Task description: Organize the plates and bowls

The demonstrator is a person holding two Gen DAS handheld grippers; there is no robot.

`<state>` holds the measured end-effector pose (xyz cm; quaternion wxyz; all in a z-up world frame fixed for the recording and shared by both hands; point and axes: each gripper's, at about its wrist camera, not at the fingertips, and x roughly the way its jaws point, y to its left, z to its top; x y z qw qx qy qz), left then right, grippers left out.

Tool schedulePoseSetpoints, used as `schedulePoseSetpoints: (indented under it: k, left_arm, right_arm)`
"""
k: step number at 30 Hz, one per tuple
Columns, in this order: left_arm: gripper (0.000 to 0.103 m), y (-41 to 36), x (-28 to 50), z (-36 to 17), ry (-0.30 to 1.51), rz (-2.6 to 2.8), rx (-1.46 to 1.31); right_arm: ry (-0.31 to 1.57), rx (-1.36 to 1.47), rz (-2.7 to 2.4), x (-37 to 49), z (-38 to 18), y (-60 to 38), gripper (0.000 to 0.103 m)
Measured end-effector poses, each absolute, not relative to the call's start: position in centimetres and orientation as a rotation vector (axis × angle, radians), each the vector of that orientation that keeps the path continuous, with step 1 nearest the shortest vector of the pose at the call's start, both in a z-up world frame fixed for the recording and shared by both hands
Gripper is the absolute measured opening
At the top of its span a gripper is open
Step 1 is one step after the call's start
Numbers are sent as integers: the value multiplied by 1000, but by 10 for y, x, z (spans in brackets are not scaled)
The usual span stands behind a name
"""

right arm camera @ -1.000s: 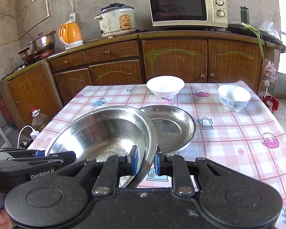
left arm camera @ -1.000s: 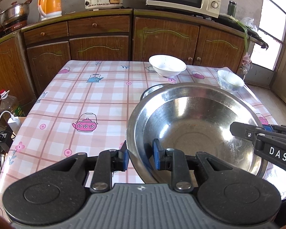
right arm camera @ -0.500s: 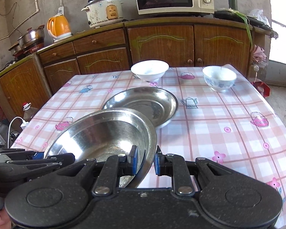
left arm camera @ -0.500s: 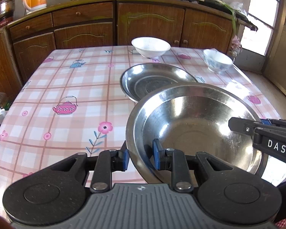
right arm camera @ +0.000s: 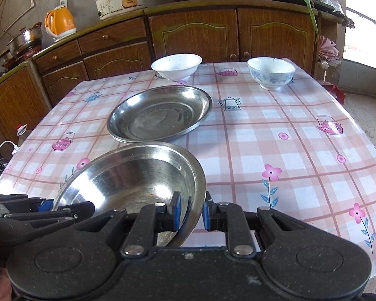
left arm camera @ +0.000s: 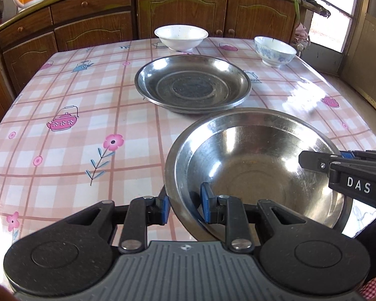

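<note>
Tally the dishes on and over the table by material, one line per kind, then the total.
Steel basins: 2, the held basin and the flat basin on the table.
Ceramic bowls: 2, the plain white bowl and the blue-patterned bowl.
Total: 4

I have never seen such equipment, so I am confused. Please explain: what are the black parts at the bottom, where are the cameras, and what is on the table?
A person holds two hand tools, each with a camera looking along its fingers. The left gripper and the right gripper each pinch opposite rims of one deep shiny steel basin. On the pink checked tablecloth lie a flat steel plate, a plain white bowl and a blue-patterned white bowl.
</note>
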<state>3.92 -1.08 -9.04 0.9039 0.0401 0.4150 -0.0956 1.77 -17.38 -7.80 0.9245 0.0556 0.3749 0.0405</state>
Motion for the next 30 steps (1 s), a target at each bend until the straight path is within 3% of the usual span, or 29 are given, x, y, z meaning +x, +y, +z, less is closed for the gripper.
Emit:
schedulePoseSetpoints:
  k: [18,30]
  left_arm:
    - [26,-16,46,-106,870,-199,90]
    - [28,-13,46,-109,884,-203,65]
  right_arm:
    - [792,129,63,26,-97,-179,23]
    - [811,131,74,27,-101,-177,31]
